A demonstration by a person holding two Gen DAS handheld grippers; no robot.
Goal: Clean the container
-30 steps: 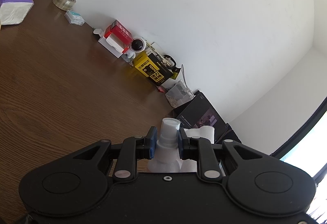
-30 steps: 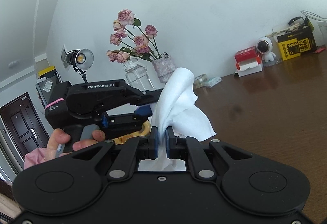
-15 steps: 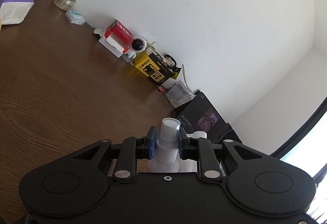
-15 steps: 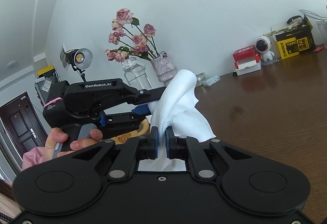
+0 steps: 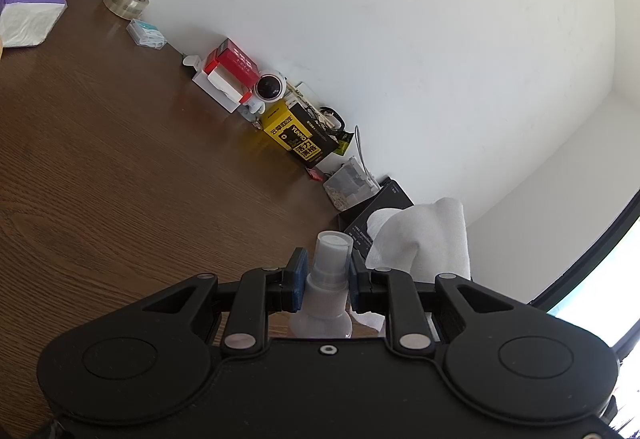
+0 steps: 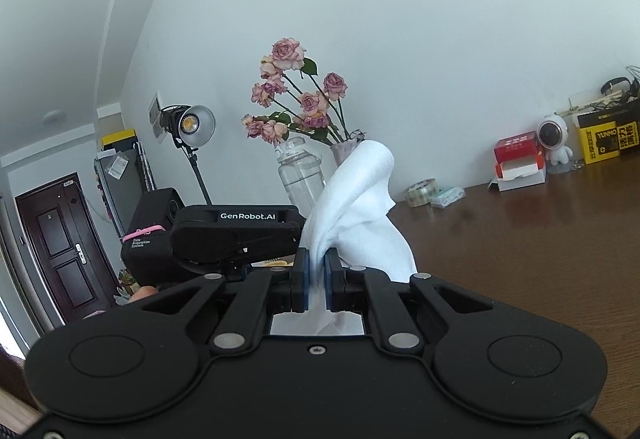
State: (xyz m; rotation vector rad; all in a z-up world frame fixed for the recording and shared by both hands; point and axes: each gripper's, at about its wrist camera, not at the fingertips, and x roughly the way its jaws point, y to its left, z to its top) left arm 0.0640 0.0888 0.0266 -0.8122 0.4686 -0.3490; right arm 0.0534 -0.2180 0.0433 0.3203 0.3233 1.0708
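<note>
The small spray bottle [image 5: 328,291] is translucent plastic, round-shouldered, with a cylindrical cap, held above the grained brown wooden table [image 5: 120,179]. Just right of the bottle hangs a soft, crumpled white cloth [image 5: 424,239], hiding part of a black box [image 5: 384,199]. Beyond the bottle, a yellow-black carton [image 5: 296,135] stands against the wall. The left gripper [image 5: 325,279] clamps the bottle's neck; the right gripper [image 6: 316,279], nearly closed, pinches the cloth.

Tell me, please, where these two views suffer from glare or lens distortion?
Left wrist view: the window at lower right is blown out white, and the fisheye bends the table edge and wall. Right wrist view: evenly lit, only the lamp glowing; the door and wall corner curve near the left rim.
</note>
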